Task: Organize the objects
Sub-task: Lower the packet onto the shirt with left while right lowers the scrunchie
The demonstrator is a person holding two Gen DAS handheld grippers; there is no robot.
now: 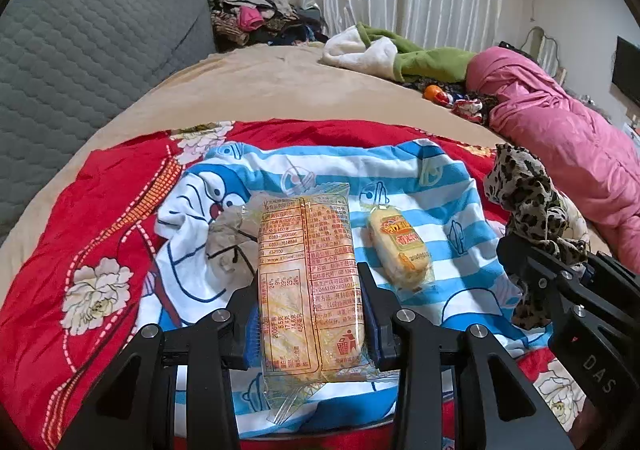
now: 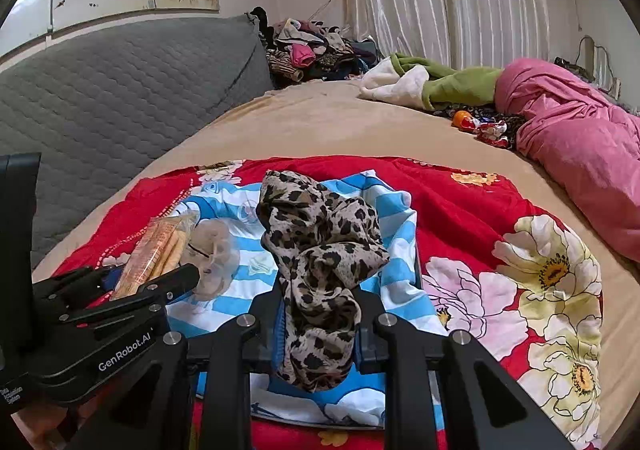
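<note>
Snack packet: the long clear packet (image 1: 310, 282) of yellow wafer-like sticks, printed side up, sits at the lower centre of the left wrist view, clamped between the two fingers of the left tongs (image 1: 310, 314); in the right wrist view it shows at the left edge (image 2: 154, 256).
Leopard cloth: a bunched leopard-print cloth (image 2: 320, 270) fills the middle of the right wrist view, its lower end pinched in the right tongs (image 2: 318, 330); in the left wrist view it hangs at the right edge (image 1: 528, 210).
Small cake: a small wrapped yellow cake (image 1: 400, 248) lies just right of the packet, apart from it, on the striped fabric.
Crumpled wrapper: a clear, crumpled bag (image 1: 230, 238) lies just left of the packet.
Striped fabric: a blue-and-white cartoon-cat print cloth (image 1: 452, 186) is spread under the snacks.
Red quilt: a red flowered quilt (image 2: 480, 210) lies beneath the striped fabric, on the tan bed (image 2: 340, 122).
Far side: a pink duvet (image 2: 580, 138) is heaped at the right, green and white fleece (image 2: 440, 84) beside it, a clothes pile (image 2: 316, 50) at upper centre, a grey quilted headboard (image 2: 120, 90) at the left.
</note>
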